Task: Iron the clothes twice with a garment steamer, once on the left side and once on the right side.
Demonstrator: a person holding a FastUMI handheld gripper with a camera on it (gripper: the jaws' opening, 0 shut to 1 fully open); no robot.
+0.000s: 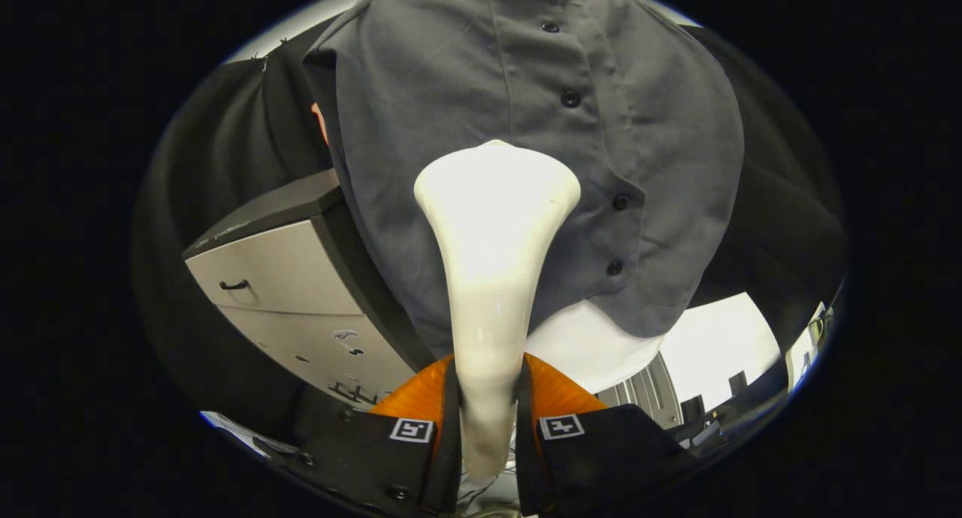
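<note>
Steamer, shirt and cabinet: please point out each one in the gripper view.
steamer (492, 225), gripper view, on its white neck below the wide head, handle held by the tool (487, 420).
shirt (421, 97), gripper view, on the grey front panel.
cabinet (278, 277), gripper view, on the upper drawer front.

A claw (487, 398) grips the slim neck of a white garment steamer (492, 262), both fingers pressed against its sides, in the gripper view. The steamer's broad flared head rises ahead of the fingers and lies over the front of a grey button-up shirt (451, 89) hanging against the booth's black cloth; whether head and fabric touch cannot be told. The head sits just beside the shirt's placket, where a row of dark buttons (570, 97) runs down. Beside the shirt stands a pale cabinet (278, 292) with a dark top and drawer handles. A white surface (594, 345) shows beneath the shirt's hem.
</note>
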